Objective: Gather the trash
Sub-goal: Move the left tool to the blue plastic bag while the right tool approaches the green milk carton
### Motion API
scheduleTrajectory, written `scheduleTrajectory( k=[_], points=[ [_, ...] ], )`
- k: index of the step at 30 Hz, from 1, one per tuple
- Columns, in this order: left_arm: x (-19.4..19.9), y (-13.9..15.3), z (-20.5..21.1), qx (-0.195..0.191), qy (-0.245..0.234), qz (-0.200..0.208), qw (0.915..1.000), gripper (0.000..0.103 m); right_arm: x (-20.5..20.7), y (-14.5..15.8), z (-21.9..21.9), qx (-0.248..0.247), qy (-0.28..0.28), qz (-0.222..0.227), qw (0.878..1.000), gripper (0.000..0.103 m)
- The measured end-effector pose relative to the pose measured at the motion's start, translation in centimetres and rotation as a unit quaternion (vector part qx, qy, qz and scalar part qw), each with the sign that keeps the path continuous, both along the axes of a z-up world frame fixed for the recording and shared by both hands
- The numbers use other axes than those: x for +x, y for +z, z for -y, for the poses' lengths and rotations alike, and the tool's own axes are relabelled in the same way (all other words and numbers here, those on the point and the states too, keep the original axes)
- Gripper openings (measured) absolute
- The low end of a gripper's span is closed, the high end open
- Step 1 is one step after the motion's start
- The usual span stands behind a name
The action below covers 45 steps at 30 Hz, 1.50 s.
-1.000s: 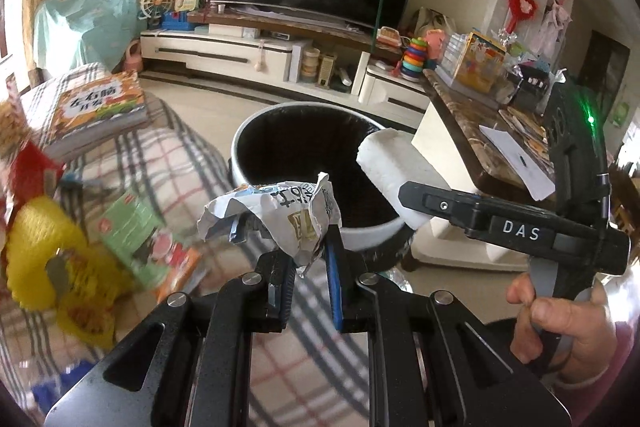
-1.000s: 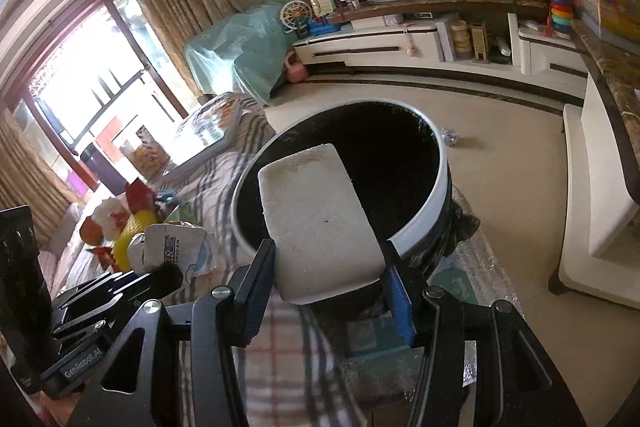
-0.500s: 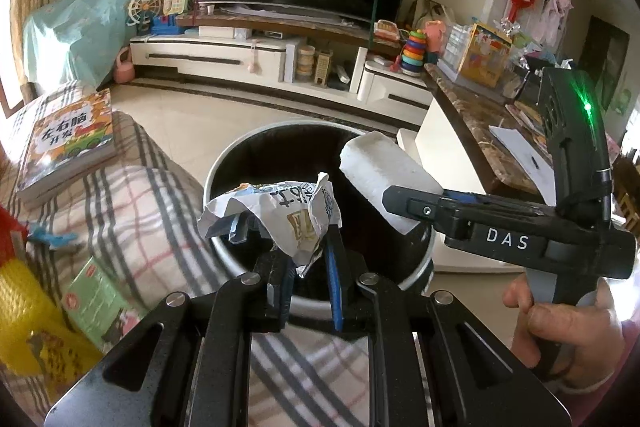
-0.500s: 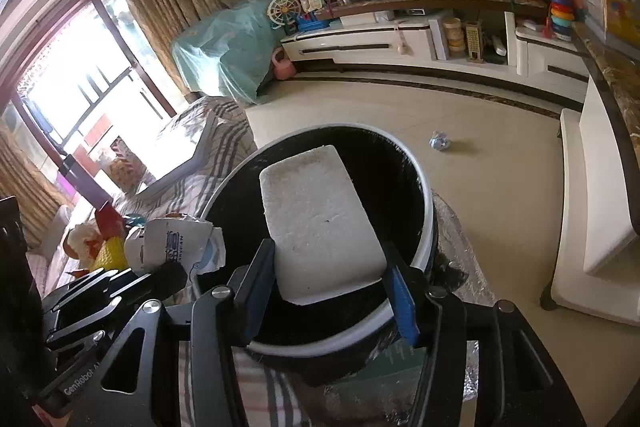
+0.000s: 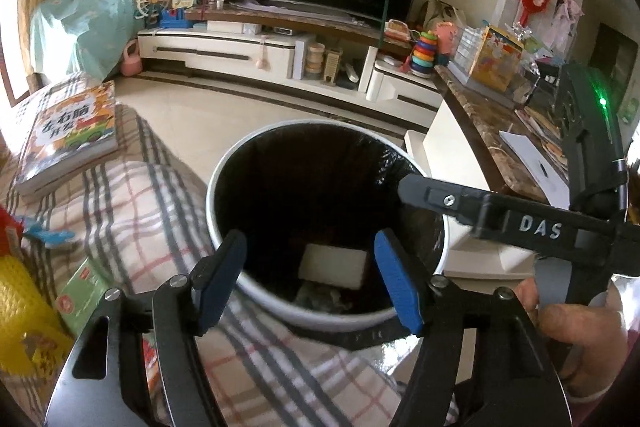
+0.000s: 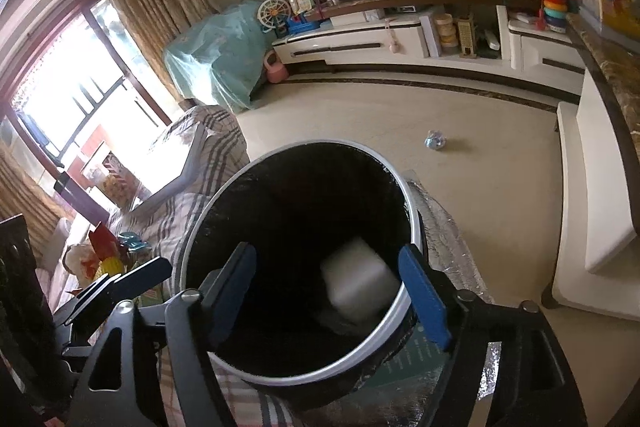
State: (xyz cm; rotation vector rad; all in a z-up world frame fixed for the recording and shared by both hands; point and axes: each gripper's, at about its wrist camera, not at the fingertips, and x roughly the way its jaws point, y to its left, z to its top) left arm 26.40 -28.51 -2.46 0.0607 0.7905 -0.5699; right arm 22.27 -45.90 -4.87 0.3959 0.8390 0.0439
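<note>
Both grippers have let go since the earlier pictures: the crumpled wrapper that the left gripper (image 5: 310,277) pinched is gone from between its blue pads, and the white foam block (image 6: 360,283) that the right gripper (image 6: 340,291) clamped now lies down inside the trash bin (image 5: 224,183). Each pair of jaws is opening and stands spread wide, with nothing pressed between the pads and nothing touching them.

Seen from the left wrist, the block sits deep in the bin, straight ahead of the left jaws and in the gap between the two pads, closer to the right pad. It lies flat, its long axis running crosswise from pad to pad, broad white face up. Some crumpled grey-green scrap (image 5: 320,297) lies just nearer the jaws than the block, touching its near edge; whether that is the wrapper cannot be told.

Seen from the right wrist, the block is blurred, ahead of the right jaws and hard by the right pad, against the bin's wall on that side, tilted with one corner up.

Beyond the right pad of the left gripper, the right gripper's black finger reaches over the bin's rim, held by a hand (image 5: 576,339). A plaid blanket (image 5: 120,195) lies left of the left pad, beside the bin.
</note>
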Motion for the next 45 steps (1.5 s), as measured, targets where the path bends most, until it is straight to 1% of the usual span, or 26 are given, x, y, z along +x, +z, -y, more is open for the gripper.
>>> scheduleTrajectory(
  k=[3, 11, 14, 18, 28, 34, 40, 45],
  points=[
    [-0.9, -0.2, -1.5, -0.006, 0.014, -0.003, 0.9999, 0.071, -0.9, 0.2, 0.0, 0.011, -0.005, 0.008, 1.0, 0.079],
    [-4.5, -0.4, -5.6, -0.033, 0.051, -0.011, 0.9981, 0.071, -3.7, 1.0, -1.3, 0.031, -0.012, 0.03, 0.999, 0.085],
    [-5.9, -0.5, -6.8, -0.041, 0.061, -0.014, 0.9972, 0.071, -4.7, 1.0, -2.0, 0.044, -0.011, 0.035, 0.998, 0.086],
    [-7.5, -0.5, -7.9, -0.048, 0.065, -0.017, 0.9965, 0.071, -5.9, 0.9, -3.4, 0.048, -0.005, 0.038, 0.998, 0.087],
    [-11.1, -1.2, -11.0, -0.044, 0.077, -0.018, 0.9959, 0.071, -8.8, -0.6, -7.6, 0.047, 0.026, 0.024, 0.998, 0.087],
    [-13.2, -1.9, -13.9, -0.044, 0.098, -0.025, 0.9939, 0.071, -9.9, -1.6, -9.1, 0.051, 0.036, 0.014, 0.998, 0.087],
    [-15.0, -2.2, -16.5, -0.045, 0.115, -0.022, 0.9921, 0.071, -10.6, -1.9, -11.0, 0.051, 0.049, 0.013, 0.997, 0.087],
    [-15.7, -2.6, -18.7, -0.034, 0.14, -0.015, 0.9895, 0.071, -10.8, -2.1, -12.9, 0.042, 0.068, 0.012, 0.997, 0.087]
  ],
)
